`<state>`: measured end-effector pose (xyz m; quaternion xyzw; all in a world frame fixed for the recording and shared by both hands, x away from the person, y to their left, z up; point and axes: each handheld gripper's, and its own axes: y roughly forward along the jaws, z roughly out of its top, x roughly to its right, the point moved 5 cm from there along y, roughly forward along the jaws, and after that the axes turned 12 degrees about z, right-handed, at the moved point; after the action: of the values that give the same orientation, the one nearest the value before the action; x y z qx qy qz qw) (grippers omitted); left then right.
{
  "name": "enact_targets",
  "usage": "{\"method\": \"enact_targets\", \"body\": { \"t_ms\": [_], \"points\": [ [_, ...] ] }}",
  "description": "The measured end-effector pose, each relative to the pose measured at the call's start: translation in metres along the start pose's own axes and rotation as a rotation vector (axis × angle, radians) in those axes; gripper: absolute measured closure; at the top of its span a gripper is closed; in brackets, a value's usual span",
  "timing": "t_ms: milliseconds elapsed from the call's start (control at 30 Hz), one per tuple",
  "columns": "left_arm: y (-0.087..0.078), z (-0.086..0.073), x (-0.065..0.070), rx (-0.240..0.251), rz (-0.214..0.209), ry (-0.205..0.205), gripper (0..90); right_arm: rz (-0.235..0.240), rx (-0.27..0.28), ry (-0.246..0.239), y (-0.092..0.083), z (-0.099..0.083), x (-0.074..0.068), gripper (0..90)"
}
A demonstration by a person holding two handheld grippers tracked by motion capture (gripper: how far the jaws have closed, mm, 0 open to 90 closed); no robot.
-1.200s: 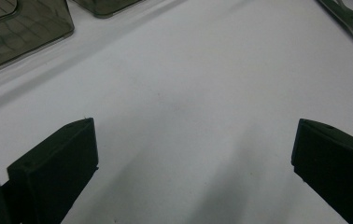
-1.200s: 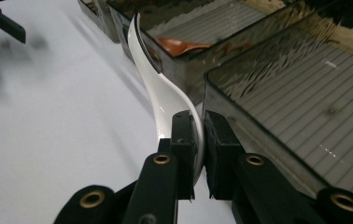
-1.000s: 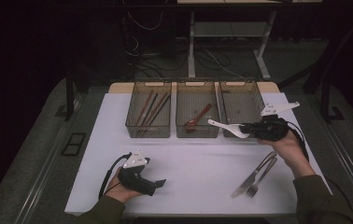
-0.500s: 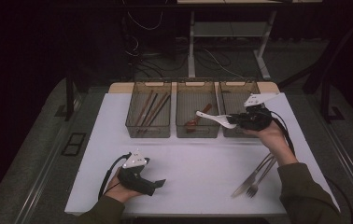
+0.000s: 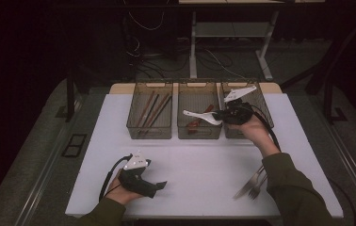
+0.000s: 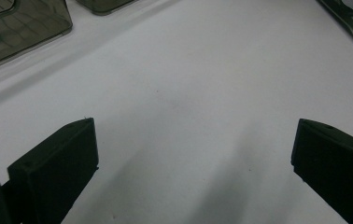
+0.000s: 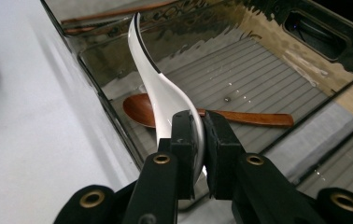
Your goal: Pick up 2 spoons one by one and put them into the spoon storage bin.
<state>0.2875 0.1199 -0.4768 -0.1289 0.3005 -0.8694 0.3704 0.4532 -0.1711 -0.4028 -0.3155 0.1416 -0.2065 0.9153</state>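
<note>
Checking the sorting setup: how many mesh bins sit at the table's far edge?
3, side by side: left bin with chopsticks, middle bin with a wooden spoon, right bin partly hidden behind the right gripper.

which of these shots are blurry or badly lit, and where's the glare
High view: dim, the surroundings nearly black, the white table the one bright area. Left gripper view: sharp on the table, soft shadows spreading ahead of the claw, the forks at the top corner blurred. Right gripper view: white spoon crisp, wavy reflections and glare on the clear bin wall.
</note>
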Motion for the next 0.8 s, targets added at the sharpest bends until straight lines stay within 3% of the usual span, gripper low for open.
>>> {"method": "enact_targets", "body": {
  "t_ms": [200, 333, 600, 800],
  "points": [
    [0.0, 0.0, 0.0, 0.0, 0.0, 0.001, 0.0, 0.017, -0.045, 0.005, 0.015, -0.002, 0.002, 82.1],
    [0.0, -0.001, 0.0, -0.002, 0.0, 0.003, 0.0, 0.025, -0.059, 0.015, 0.021, -0.005, 0.002, 77.0],
    [0.0, -0.001, 0.0, -0.003, 0.0, 0.005, 0.0, 0.058, -0.001, 0.045, 0.016, -0.003, 0.001, 59.9],
    [0.0, -0.001, 0.0, -0.004, 0.0, 0.004, 0.0, 0.064, 0.045, 0.07, 0.006, -0.004, -0.001, 52.2]
  ]
}}
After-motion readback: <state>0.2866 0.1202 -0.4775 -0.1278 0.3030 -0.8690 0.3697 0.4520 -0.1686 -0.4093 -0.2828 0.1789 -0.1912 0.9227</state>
